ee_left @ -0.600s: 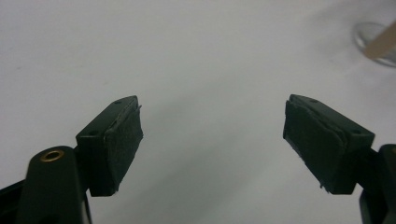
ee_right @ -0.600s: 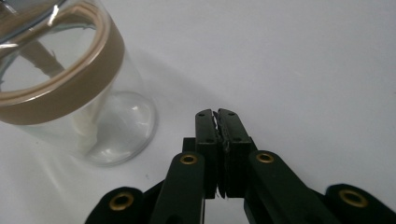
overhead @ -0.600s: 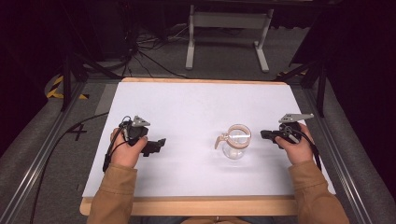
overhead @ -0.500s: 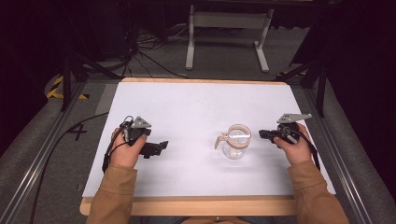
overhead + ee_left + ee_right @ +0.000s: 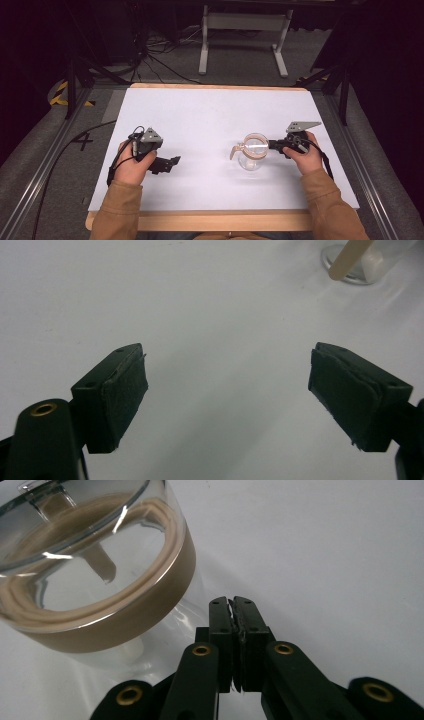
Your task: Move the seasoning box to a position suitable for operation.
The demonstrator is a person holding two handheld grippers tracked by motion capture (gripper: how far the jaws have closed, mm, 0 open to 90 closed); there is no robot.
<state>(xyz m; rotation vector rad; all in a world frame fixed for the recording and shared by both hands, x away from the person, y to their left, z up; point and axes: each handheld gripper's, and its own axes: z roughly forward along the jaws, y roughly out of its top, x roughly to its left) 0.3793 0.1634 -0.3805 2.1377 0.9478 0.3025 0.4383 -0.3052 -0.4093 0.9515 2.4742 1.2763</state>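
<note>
A clear glass pitcher (image 5: 251, 152) with a tan collar and a tan handle on its left side stands right of the table's middle. My right gripper (image 5: 273, 145) is shut with nothing between its jaws, and its tip is right beside the pitcher's right side. In the right gripper view the pitcher (image 5: 95, 575) looms just left of the pressed-together jaws of my right gripper (image 5: 232, 602). My left gripper (image 5: 174, 161) lies low over the table at the left, open and empty. In the left gripper view, my left gripper (image 5: 227, 385) has its pads wide apart, the pitcher (image 5: 357, 262) far off.
The white table (image 5: 200, 115) has a wooden front edge. Beyond its far edge are cables and a metal stand (image 5: 242, 22) on the floor. Dark rails run along both sides.
My right gripper has slid left toward the pitcher, closing the gap to its side. The left gripper has barely moved.
</note>
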